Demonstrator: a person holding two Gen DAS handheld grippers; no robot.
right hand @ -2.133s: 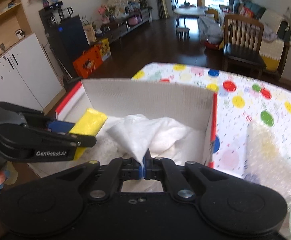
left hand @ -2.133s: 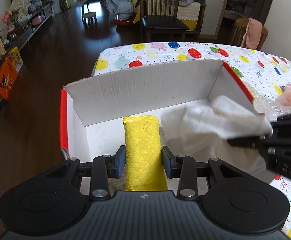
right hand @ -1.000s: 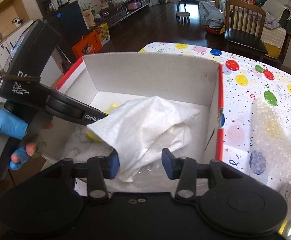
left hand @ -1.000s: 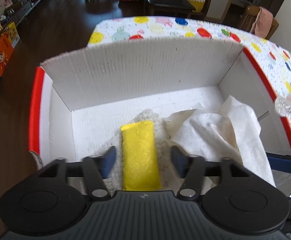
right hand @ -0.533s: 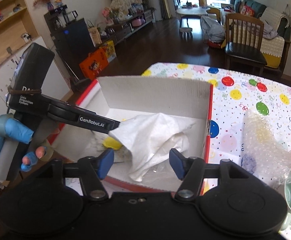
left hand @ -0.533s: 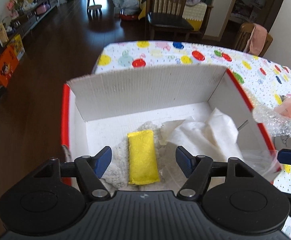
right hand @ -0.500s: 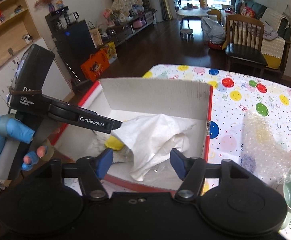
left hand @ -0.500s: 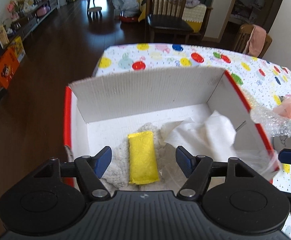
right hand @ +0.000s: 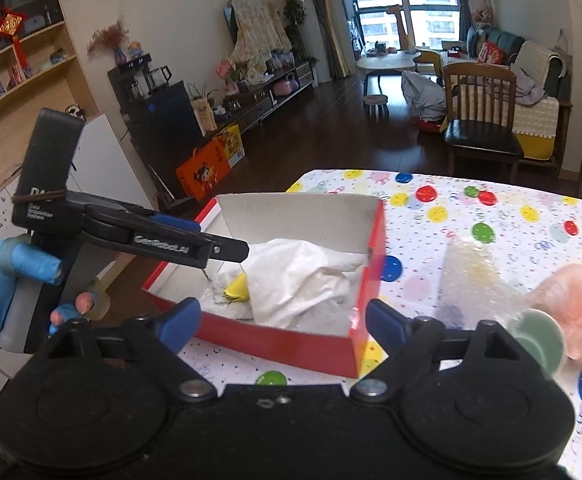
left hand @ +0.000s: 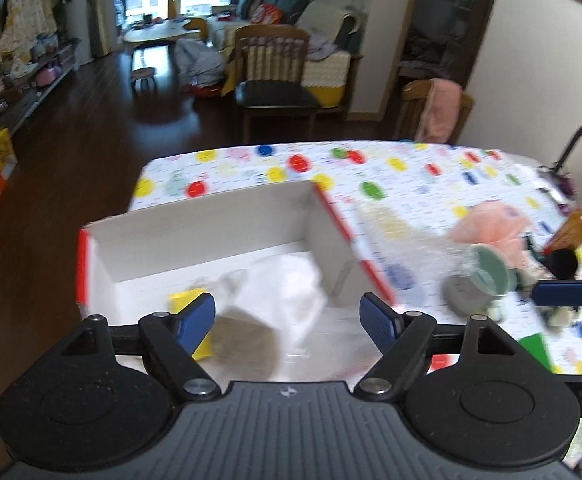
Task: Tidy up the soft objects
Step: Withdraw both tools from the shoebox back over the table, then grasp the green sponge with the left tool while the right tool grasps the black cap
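**Hovering over the box, both grippers empty**

Lying in the box (right hand: 287, 340) at centre frame are the white cloth (right hand: 299, 276) and, just left of it, the yellow sponge (right hand: 238, 289). Left gripper (left hand: 289, 318) and right gripper (right hand: 283, 320) have just been opening; both are spread wide with nothing between the jaws.

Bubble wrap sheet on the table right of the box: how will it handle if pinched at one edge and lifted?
The clear bubble wrap sheet lies loosely rumpled on the spotted tablecloth, so it will probably droop rather than hold shape. It looks thin and airy, likely very light. It reaches the green mug, so dragging might nudge that.
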